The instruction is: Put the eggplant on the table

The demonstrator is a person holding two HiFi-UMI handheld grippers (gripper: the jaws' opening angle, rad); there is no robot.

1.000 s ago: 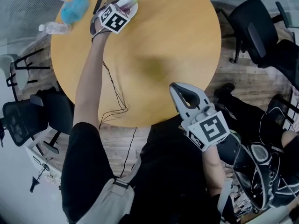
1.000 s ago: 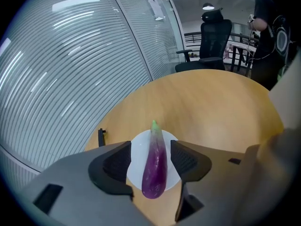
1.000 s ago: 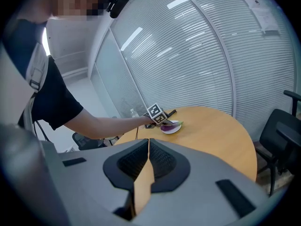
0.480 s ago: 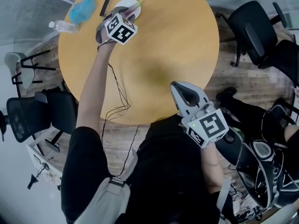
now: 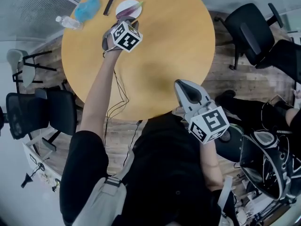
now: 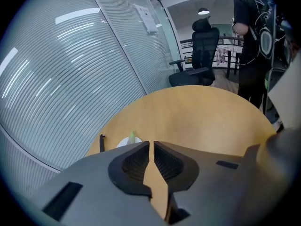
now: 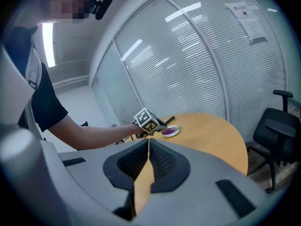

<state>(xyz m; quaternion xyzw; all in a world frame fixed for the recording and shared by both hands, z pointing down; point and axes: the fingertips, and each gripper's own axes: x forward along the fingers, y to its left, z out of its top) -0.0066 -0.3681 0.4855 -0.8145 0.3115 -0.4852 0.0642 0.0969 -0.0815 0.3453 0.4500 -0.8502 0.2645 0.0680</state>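
Purple eggplant (image 5: 133, 6) rests on the plate (image 5: 122, 11). The left gripper (image 6: 151, 144) just snapped closed on nothing; the right gripper (image 7: 148, 142) is together, empty. A hasty regrasp could skid that plate.

Black short-sleeved shirt (image 5: 160, 173), grey shoulder strap (image 5: 107, 196), pale grey right gripper (image 5: 183, 83), black-and-white marker cubes (image 5: 209, 125), thin black cable (image 5: 120, 94)

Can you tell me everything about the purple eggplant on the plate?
The eggplant is small, long and slim. It is dark purple with a pale green stem at one end, and its skin looks smooth. It lies flat on its side across a small white plate, near the far edge of the round wooden table. Only the plate touches it, and nothing is holding it. It is too small in the pictures to tell if it is real or a toy.
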